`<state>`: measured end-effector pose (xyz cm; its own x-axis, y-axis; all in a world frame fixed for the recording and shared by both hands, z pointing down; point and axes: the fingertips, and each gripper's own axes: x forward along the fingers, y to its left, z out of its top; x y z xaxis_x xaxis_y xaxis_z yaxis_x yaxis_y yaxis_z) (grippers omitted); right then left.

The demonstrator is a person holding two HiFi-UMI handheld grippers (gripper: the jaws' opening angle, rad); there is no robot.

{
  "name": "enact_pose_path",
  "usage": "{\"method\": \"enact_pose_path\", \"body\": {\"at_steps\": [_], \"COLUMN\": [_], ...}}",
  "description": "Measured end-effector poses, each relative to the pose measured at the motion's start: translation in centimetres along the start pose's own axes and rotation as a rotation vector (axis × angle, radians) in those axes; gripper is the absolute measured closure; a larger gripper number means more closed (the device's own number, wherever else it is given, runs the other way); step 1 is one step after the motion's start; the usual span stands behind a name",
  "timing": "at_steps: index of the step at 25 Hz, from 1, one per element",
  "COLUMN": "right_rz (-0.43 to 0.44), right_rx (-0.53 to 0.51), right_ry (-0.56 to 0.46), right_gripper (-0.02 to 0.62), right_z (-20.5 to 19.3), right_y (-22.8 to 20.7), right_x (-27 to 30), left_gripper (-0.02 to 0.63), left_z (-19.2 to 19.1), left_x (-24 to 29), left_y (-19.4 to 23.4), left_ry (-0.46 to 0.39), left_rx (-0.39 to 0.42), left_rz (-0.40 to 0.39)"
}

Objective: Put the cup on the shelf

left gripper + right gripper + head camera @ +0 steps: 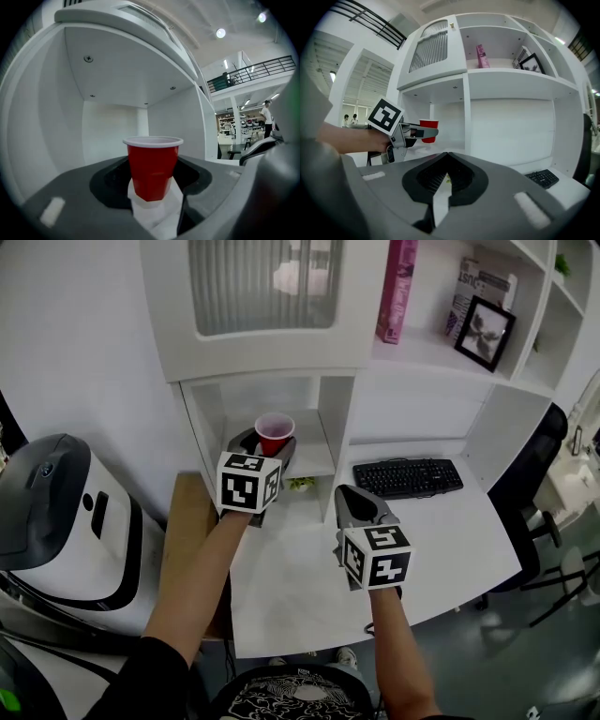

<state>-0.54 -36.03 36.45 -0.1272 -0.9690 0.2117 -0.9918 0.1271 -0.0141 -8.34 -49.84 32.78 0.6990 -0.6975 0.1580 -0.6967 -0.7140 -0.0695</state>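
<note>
A red plastic cup [275, 434] with a white rim stands upright between the jaws of my left gripper [272, 450], which is shut on it. The gripper holds it at the mouth of the low white shelf compartment [320, 459], just above the shelf board. In the left gripper view the cup [152, 168] fills the middle, held low on its body, with the compartment's back wall [111, 133] behind it. My right gripper [351, 497] hovers over the white desk, shut and holding nothing. From the right gripper view [447, 157] the cup [428, 124] shows at the left.
A black keyboard [408, 476] lies on the desk [309, 587] at the right. A small green thing [301, 485] sits under the shelf. On the upper shelf are a pink book [397, 292] and a framed picture [485, 332]. A white and grey machine [56, 521] stands at the left.
</note>
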Motion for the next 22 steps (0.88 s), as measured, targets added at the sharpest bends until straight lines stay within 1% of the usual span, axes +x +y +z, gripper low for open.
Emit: {"method": "enact_pose_path", "body": {"at_steps": [4, 9, 15, 20, 22], "right_rz": [-0.005, -0.006, 0.003, 0.008, 0.011], "right_rx": [0.003, 0.004, 0.000, -0.001, -0.002], "right_ry": [0.006, 0.011, 0.020, 0.025, 0.028], "right_gripper": [0.571, 0.571, 0.571, 0.571, 0.571], "right_z": [-0.2, -0.4, -0.5, -0.7, -0.7], "right_y": [-0.3, -0.6, -0.7, -0.9, -1.0], "right_x": [0.0, 0.1, 0.2, 0.1, 0.0], "left_gripper": [0.337, 0.333, 0.327, 0.319, 0.319], "left_z": [-1.1, -2.2, -2.6, -3.0, -3.1], "left_x": [0.9, 1.5, 2.0, 2.5, 2.6], "left_y": [0.1, 0.3, 0.3, 0.1, 0.1], "left_ry": [0.077, 0.138, 0.177, 0.210, 0.217], "left_rx": [0.022, 0.036, 0.050, 0.089, 0.091], "left_rz": [0.026, 0.048, 0.057, 0.060, 0.063]}}
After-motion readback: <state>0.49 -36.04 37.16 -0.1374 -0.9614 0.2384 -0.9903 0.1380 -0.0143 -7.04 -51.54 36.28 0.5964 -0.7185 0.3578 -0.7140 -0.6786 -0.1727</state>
